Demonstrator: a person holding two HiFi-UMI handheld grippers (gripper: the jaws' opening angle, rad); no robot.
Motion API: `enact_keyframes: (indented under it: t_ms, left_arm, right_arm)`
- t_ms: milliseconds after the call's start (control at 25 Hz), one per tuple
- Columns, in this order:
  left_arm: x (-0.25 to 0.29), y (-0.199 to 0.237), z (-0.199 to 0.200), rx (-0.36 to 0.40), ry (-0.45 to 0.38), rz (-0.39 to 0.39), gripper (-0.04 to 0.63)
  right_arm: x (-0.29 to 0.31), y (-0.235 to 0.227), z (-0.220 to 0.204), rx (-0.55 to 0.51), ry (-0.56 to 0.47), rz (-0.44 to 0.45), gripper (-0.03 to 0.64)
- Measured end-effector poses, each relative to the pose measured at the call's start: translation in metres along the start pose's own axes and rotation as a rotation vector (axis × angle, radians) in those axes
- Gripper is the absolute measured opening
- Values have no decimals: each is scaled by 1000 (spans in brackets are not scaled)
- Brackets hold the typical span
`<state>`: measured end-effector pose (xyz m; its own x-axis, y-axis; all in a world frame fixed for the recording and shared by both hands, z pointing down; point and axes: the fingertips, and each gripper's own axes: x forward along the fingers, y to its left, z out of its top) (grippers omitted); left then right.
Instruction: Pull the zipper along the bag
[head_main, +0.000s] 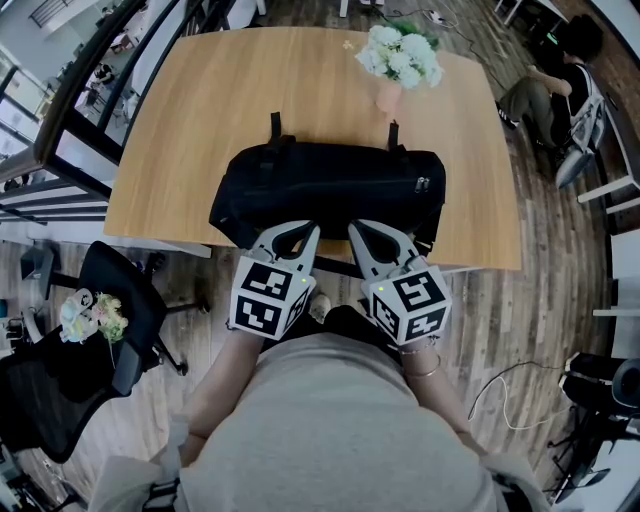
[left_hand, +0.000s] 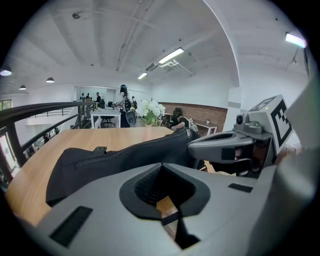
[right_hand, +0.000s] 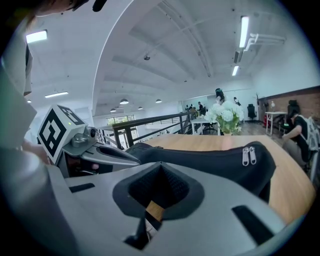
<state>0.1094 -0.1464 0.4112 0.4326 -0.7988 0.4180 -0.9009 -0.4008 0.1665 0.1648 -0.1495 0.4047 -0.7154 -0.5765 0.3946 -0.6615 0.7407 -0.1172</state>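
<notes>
A black duffel bag (head_main: 330, 190) lies across the near edge of the wooden table (head_main: 200, 110). Its two silver zipper pulls (head_main: 423, 185) sit together at the bag's right end and show as zipper pulls (right_hand: 248, 155) in the right gripper view. My left gripper (head_main: 306, 230) and right gripper (head_main: 358, 230) hover side by side just in front of the bag's middle. Both are shut with nothing between the jaws. In the left gripper view the bag (left_hand: 115, 157) stretches ahead of the shut left gripper (left_hand: 161, 165), with the right gripper (left_hand: 195, 146) beside it.
A vase of white flowers (head_main: 400, 55) stands at the table's far edge behind the bag. A black office chair (head_main: 110, 300) is on the floor to the left. A seated person (head_main: 560, 80) is at the upper right. A railing (head_main: 90, 90) runs along the table's left side.
</notes>
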Motion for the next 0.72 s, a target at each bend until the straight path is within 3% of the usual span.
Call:
enact_keyframes:
  t_ms: [720]
  left_arm:
    - [5, -4, -5, 0, 26, -41, 20]
  right_arm:
    - [3, 1, -5, -10, 19, -1, 6]
